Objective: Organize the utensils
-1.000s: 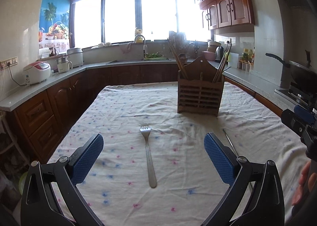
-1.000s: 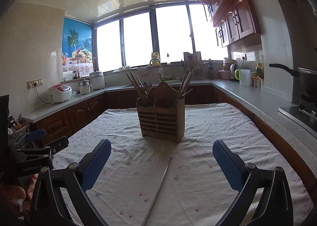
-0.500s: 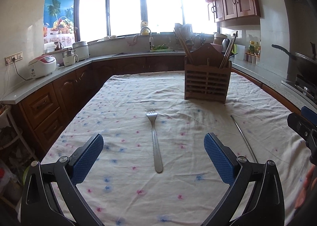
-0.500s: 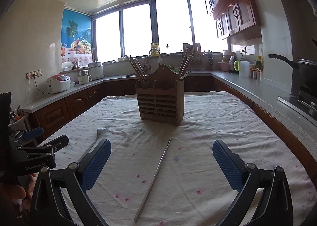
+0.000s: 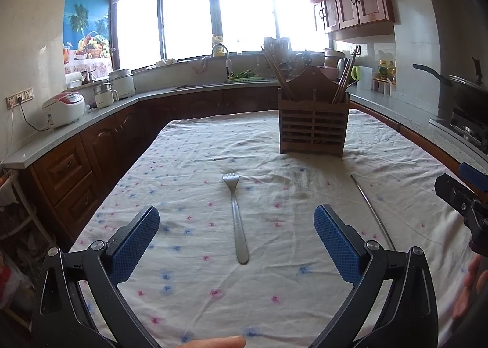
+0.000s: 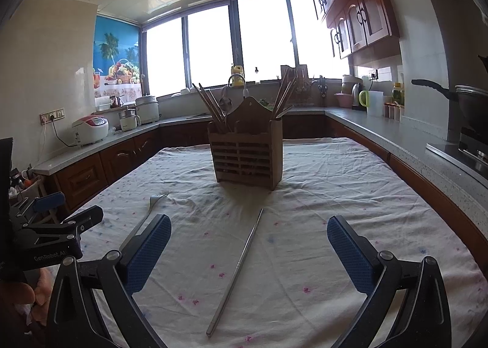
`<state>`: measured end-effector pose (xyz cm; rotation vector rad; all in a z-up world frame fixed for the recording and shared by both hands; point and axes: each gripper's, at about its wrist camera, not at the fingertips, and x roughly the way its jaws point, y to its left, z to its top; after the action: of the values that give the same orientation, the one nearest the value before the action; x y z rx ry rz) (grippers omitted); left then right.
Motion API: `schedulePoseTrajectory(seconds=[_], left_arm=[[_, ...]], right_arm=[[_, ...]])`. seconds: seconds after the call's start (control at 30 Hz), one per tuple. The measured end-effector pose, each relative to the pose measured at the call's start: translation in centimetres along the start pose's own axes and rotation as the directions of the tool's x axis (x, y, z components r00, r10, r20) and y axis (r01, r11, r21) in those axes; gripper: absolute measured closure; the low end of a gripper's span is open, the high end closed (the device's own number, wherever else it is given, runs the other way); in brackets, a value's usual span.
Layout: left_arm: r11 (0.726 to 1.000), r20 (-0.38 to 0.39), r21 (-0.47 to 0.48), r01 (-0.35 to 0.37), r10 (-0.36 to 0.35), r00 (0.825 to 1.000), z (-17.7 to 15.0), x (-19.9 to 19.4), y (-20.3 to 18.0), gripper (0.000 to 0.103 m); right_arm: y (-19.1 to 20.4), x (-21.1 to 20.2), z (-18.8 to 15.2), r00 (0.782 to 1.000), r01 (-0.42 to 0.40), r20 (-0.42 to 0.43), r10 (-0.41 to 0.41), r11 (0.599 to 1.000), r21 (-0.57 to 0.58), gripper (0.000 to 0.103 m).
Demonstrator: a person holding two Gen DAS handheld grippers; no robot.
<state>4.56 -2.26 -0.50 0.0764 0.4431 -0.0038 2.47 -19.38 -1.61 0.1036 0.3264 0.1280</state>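
Observation:
A metal fork [image 5: 236, 217] lies on the flowered tablecloth, tines pointing away, between the fingers of my open left gripper [image 5: 236, 236], which hangs above its handle end. A metal chopstick [image 6: 236, 271] lies between the fingers of my open right gripper [image 6: 248, 252]. It also shows in the left wrist view [image 5: 370, 211]. The fork shows at the left of the right wrist view [image 6: 149, 211]. A wooden utensil holder [image 5: 312, 122] [image 6: 247, 153] with chopsticks and a spoon in it stands further back on the table.
The tablecloth [image 5: 198, 150] covers the whole table. Kitchen counters run around it, with a rice cooker [image 5: 64, 108] at the left, a sink at the back and a wok [image 5: 466, 95] on the stove at the right.
Both grippers have drawn back and risen a little, so the fork, the chopstick and the holder sit further ahead in the views. Both stay open.

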Motion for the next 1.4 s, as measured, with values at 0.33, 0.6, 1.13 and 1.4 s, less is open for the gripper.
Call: schedulePoseTrajectory(seconds=[0.33, 0.6, 1.13, 1.4], left_arm=[[1.000, -0.001, 0.003, 0.008, -0.008, 1.000, 0.16, -0.32, -0.12, 0.000], [1.000, 0.005, 0.003, 0.013, -0.013, 1.000, 0.22, -0.42, -0.15, 0.000], [1.000, 0.006, 0.006, 0.025, -0.025, 1.000, 0.34, -0.50, -0.27, 0.000], [1.000, 0.014, 0.000, 0.027, -0.027, 1.000, 0.55, -0.76, -0.09, 0.000]], right_arm=[[-0.19, -0.04, -0.19, 1.000, -0.001, -0.002, 0.001, 1.000, 0.010, 0.000], [-0.07, -0.16, -0.13, 1.000, -0.007, 0.000, 0.007, 1.000, 0.009, 0.000], [0.07, -0.28, 0.16, 1.000, -0.014, 0.004, 0.014, 1.000, 0.011, 0.000], [0.23, -0.36, 0.33, 1.000, -0.018, 0.014, 0.018, 1.000, 0.007, 0.000]])
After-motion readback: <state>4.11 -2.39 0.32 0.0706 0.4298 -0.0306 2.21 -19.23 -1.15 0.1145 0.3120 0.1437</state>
